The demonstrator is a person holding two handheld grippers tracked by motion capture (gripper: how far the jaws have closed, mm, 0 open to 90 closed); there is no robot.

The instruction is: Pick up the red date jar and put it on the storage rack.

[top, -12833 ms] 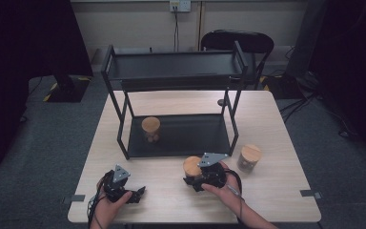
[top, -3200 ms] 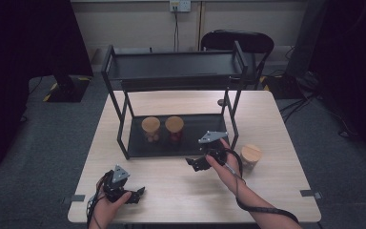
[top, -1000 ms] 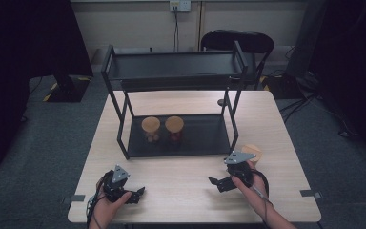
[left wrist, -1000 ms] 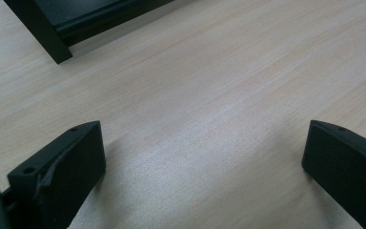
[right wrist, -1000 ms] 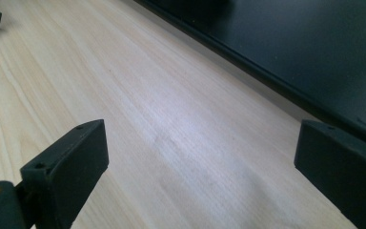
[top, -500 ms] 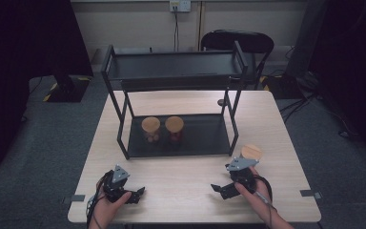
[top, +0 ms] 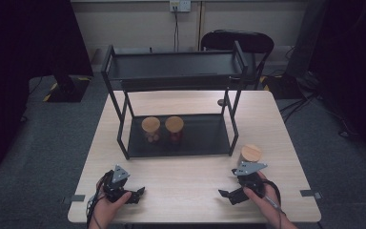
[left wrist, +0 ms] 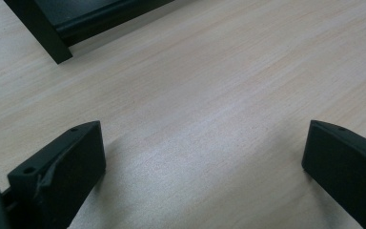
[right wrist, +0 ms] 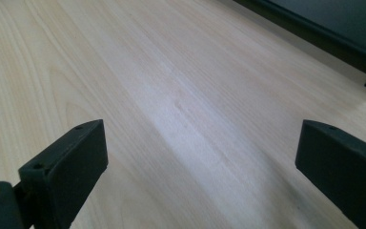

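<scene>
— From up high, what's on the counter (top: 190, 191)?

— A black metal rack (top: 174, 107) with 2 shelves stands across its middle. On the lower shelf sit 2 jars (top: 162, 130), side by side toward its left half, each with a round pale wooden lid. A 3rd jar (top: 250, 155) stands on the counter off the rack's front right leg, just behind the right claw (top: 229, 195), which lies near the front edge toward the right corner. The left claw (top: 134, 194) lies near the front left corner.

— How would that 3rd jar handle?

— My guess is a stiff, smooth-walled, fairly light cylinder, maybe glass, so breakable and a bit slippery. I'd grip around the body below the lid, not by the lid, which may lift off.

— And the left gripper view?

— Its 2 blocky matte black jaws stand wide apart with nothing between them, over pale wood grain. A square black rack leg (left wrist: 43, 36) sits on the counter at the top left.

— The right gripper view?

— Much the same: jaws spread wide and empty, light straight-grained wood below, the rack's dark base rail (right wrist: 314, 36) crossing the top right corner.
</scene>
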